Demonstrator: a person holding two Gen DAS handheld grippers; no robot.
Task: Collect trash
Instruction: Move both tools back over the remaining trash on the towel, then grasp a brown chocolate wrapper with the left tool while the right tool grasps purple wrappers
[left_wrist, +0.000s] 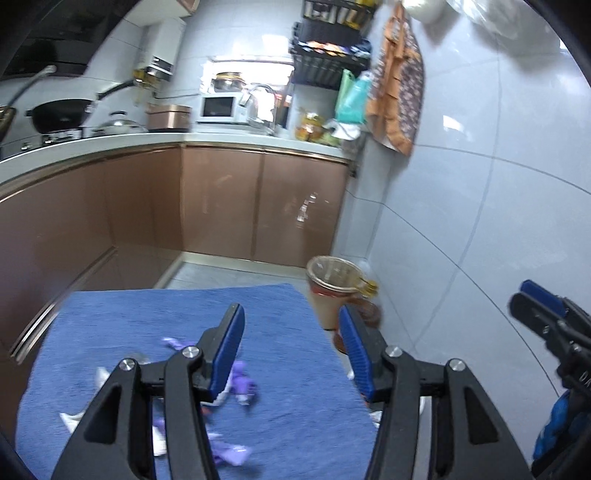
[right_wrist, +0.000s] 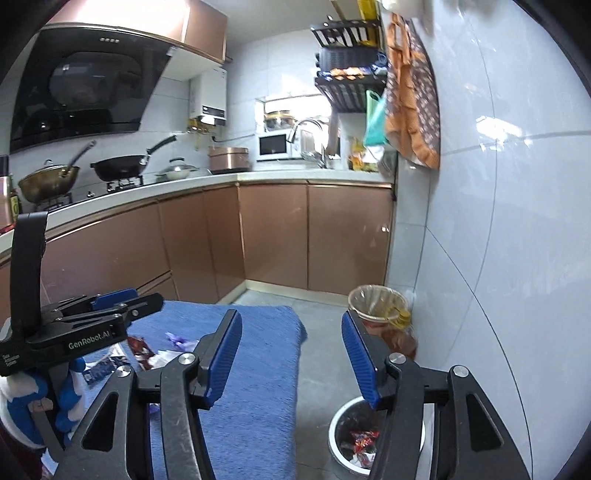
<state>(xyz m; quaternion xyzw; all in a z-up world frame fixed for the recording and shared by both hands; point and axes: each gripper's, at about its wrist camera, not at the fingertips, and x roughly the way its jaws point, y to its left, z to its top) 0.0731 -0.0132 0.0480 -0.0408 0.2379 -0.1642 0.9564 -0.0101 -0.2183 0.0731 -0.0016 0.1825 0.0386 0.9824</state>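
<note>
Blue-clothed tabletop (left_wrist: 288, 332) carries scattered wrappers (left_wrist: 240, 384); left tongs (left_wrist: 291, 350) and right tongs (right_wrist: 291, 354) stand open, empty, above a floor bin (right_wrist: 340, 435).

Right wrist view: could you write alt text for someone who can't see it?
An open, empty right gripper hangs over a small bin with wrappers inside, beside a blue cloth strewn with wrappers. The left gripper and kitchen cabinets lie beyond.
</note>
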